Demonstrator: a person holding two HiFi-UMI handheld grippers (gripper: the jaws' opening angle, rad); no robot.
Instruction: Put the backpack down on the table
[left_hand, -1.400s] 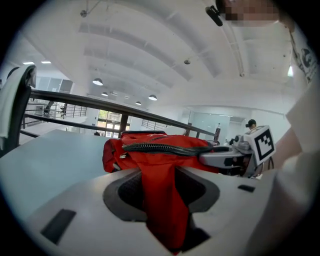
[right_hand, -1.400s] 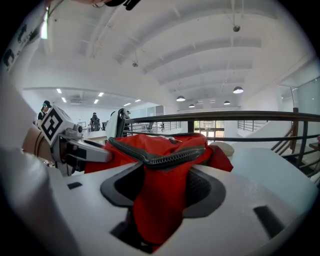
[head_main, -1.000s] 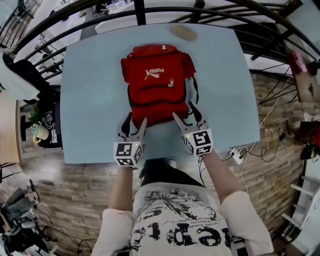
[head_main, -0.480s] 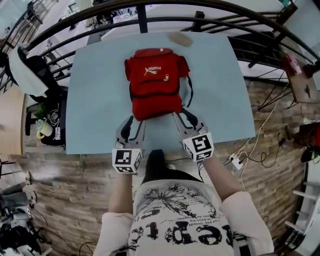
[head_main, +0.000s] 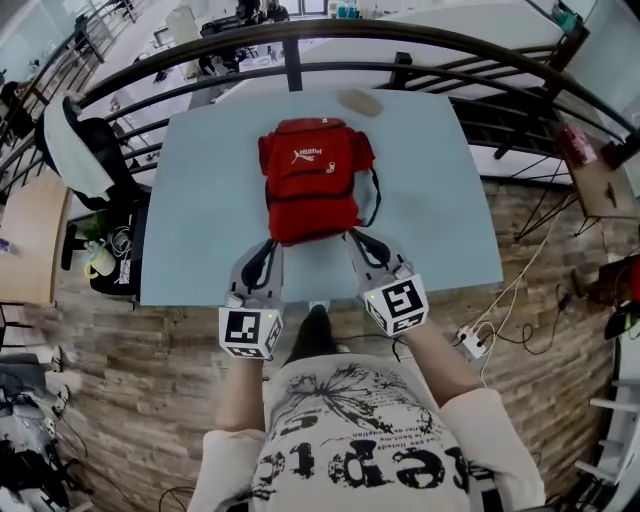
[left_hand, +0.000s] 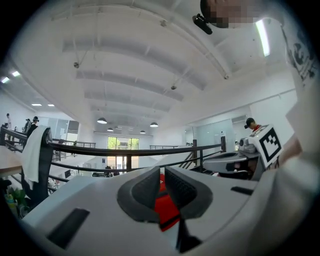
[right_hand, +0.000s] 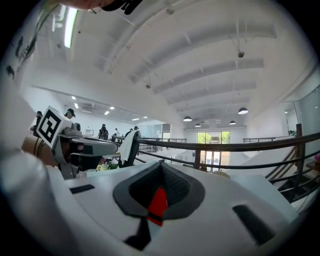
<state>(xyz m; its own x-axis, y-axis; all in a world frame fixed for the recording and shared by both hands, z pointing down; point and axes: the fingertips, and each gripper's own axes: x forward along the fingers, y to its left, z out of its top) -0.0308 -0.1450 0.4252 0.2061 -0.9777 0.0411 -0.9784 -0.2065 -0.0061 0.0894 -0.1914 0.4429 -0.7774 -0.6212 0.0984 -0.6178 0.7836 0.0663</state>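
Note:
The red backpack lies flat on the pale blue table, logo side up, black straps trailing at its near edge. My left gripper hovers just short of the pack's near left corner, its jaws shut with nothing in them. My right gripper is off the near right corner, also shut and empty. In the left gripper view the jaws meet, and a strip of the red backpack shows beyond them. The right gripper view shows the same: closed jaws with the backpack behind.
A tan oval object rests at the table's far edge. A black railing curves behind the table. A chair draped with a white garment stands at left. Cables and a power strip lie on the floor at right.
Both grippers pulled back from the backpack's near edge toward the person, and their jaws went from wide open to shut. The backpack stayed on the table.

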